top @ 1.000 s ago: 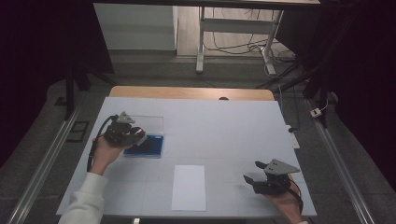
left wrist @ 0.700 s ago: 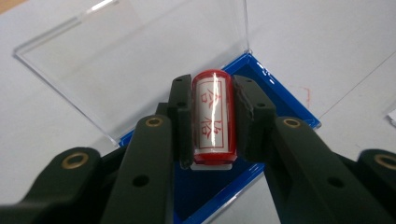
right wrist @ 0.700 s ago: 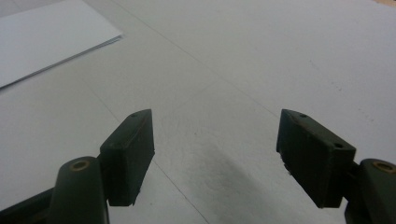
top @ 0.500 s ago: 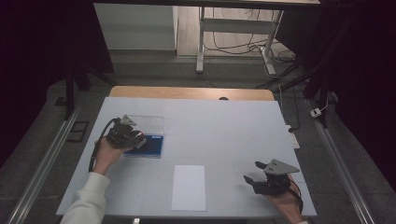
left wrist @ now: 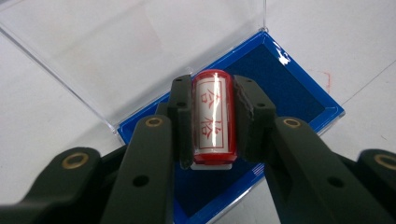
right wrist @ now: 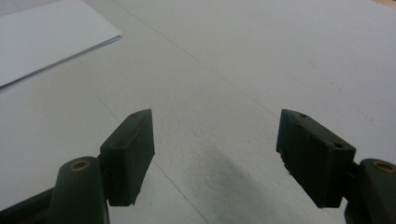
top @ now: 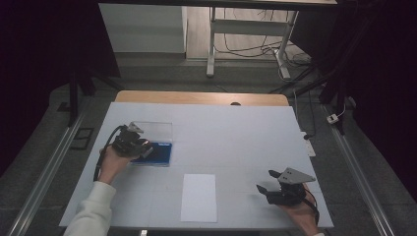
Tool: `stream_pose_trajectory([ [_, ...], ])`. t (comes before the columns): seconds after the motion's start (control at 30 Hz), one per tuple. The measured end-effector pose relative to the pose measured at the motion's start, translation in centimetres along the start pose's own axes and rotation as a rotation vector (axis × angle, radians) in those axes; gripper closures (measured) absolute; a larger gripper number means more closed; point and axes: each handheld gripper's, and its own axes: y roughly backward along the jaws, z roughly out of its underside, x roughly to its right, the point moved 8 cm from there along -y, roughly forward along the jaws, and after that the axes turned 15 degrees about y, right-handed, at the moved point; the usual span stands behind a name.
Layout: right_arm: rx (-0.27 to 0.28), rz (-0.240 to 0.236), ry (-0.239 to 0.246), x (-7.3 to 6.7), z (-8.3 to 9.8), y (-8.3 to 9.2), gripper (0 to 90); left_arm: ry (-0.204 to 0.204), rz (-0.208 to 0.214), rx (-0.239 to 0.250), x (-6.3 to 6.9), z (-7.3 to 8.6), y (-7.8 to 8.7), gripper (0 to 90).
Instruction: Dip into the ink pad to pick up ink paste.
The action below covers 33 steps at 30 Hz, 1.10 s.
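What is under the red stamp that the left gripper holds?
Under the red stamp, held in the left gripper, lies the dark blue ink pad of the open case, its clear lid folded back. The stamp's bottom face is hidden.

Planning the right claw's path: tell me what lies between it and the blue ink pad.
In the high view, a white sheet of paper lies on the table between the right claw and the blue ink pad; otherwise bare tabletop.
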Motion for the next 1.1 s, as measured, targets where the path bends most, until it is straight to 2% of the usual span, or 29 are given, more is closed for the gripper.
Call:
stream_pose_trajectory([
  [0.23,0.006,-0.004,0.002,-0.08,-0.07,-0.09,27.3,-0.003,-0.018,-0.015,0.12,-0.02,-0.04,70.5],
  [0.63,-0.006,-0.008,0.011,-0.17,-0.03,-0.25,27.3,0.013,-0.016,-0.029,0.03,0.15,-0.45,70.9],
  [0.73,-0.002,-0.007,0.007,-0.27,-0.11,-0.35,27.3,0.008,-0.018,-0.027,0.03,0.23,-0.5,71.0],
  [0.87,-0.007,-0.013,0.011,-0.36,-0.13,-0.39,27.3,-0.015,-0.046,-0.031,0.27,0.23,-0.57,71.1],
  [1.1,-0.004,-0.011,0.008,-0.36,-0.12,-0.43,27.3,-0.015,-0.036,-0.018,0.19,0.3,-0.62,71.1],
])
